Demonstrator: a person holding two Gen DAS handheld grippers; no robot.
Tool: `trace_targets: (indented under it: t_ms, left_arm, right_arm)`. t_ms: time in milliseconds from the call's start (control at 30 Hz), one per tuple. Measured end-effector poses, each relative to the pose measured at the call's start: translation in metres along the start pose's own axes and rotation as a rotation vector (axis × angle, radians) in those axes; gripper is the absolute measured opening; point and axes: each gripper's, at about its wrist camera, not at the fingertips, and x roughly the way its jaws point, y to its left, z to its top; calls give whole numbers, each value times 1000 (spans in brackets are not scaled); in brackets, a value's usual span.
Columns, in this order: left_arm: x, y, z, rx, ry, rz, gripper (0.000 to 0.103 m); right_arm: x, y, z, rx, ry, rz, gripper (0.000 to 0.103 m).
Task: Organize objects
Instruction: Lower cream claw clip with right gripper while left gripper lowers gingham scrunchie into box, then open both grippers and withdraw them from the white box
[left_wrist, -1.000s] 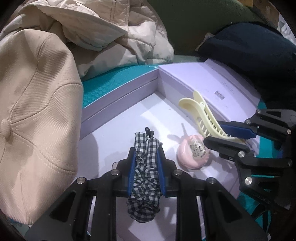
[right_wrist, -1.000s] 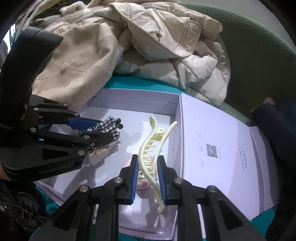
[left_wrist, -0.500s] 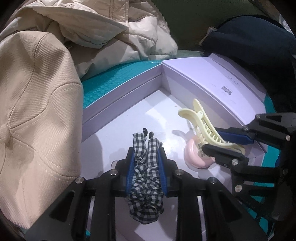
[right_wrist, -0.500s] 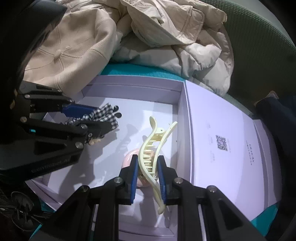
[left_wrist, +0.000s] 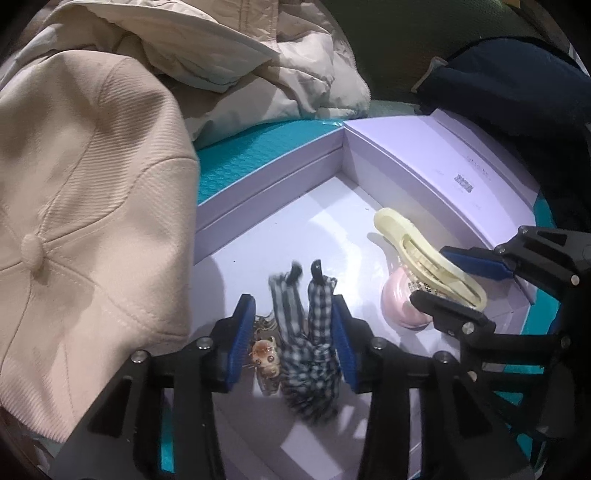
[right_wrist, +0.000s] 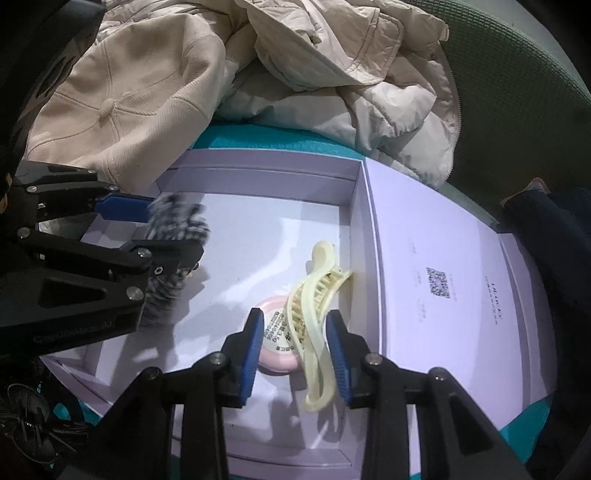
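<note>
Checked fabric hair tie (left_wrist: 312, 343) lies blurred on the floor of the lilac box (left_wrist: 266, 192), between the blue pads of the left gripper (left_wrist: 293, 341), whose jaws are opening; a clear gap shows on the left pad's side, and the right pad is at most brushing the cloth. Just beside the tie, inside the same gap, sits a small brownish hair clip (left_wrist: 264, 356).

Toward the box's flat lid panel (right_wrist: 443, 280), a pale yellow claw clip (right_wrist: 314, 321) rests partly over a round pink case (right_wrist: 275, 341). The right gripper (right_wrist: 295, 349) straddles both, its jaws opening too: the left pad stands clear, while the right pad is close against the clip, contact hard to judge.

Beyond the box's far wall lie a beige cap (left_wrist: 85, 221) and a cream padded jacket (right_wrist: 332, 74), on a teal surface (left_wrist: 266, 155).
</note>
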Motion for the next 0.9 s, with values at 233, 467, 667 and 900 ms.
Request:
trace_targets:
  t_ms: [233, 467, 667, 900]
  left_arm:
    - [-21, 6, 2, -11, -34, 3, 43]
    - [-44, 10, 2, -10, -70, 5, 44]
    - [-64, 17, -2, -26, -100, -2, 44]
    - [-90, 28, -9, -64, -133, -28, 44]
  right_arm:
    - [-18, 5, 5, -2, -25, -7, 34]
    - [-34, 10, 10, 3, -44, -23, 34]
    - [-51, 15, 12, 19, -60, -30, 34]
    - [-70, 17, 14, 53, -80, -40, 34]
